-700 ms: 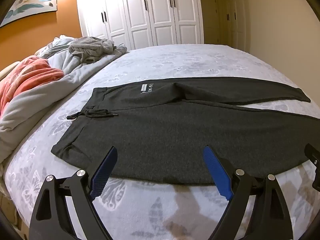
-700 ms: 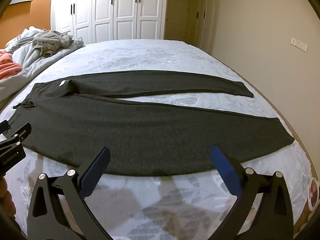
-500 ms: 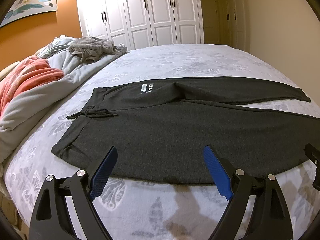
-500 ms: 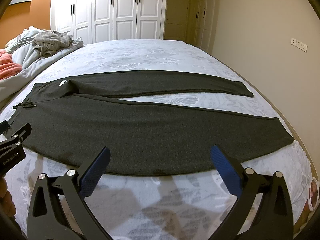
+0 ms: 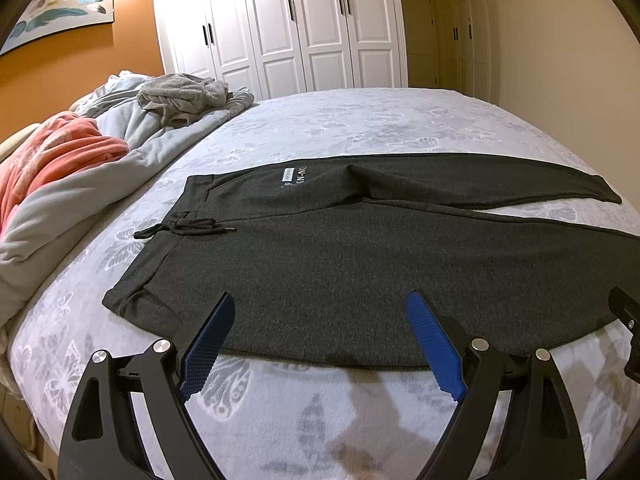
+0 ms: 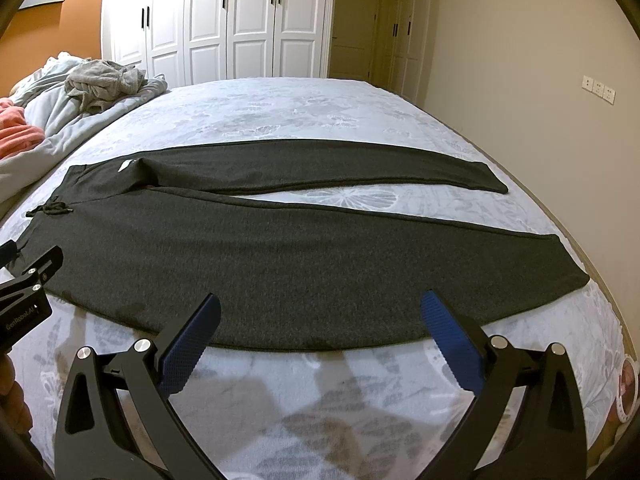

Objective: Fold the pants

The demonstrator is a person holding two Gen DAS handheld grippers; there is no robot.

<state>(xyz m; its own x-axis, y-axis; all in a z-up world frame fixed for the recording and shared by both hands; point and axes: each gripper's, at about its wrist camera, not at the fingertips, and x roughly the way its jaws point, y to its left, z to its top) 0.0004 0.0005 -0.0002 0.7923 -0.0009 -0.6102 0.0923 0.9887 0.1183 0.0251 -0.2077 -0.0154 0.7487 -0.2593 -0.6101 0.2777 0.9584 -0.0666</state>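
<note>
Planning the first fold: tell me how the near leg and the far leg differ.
The near leg lies beside the bed's front edge, right before both open grippers; the far leg lies behind it, toward the wardrobe. The near leg's cuff reaches farther right than the far leg's cuff. The legs splay apart toward the cuffs. Both lie flat, dark grey, unfolded.

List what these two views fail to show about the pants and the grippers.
- Pants: in the left wrist view the near leg's cuff is cut off by the right edge.
- Label: its print is too small and skewed to read there; in the right wrist view it is a mere fleck.
- Left gripper, right gripper: both open; the hands on them lie behind the cameras.
</note>
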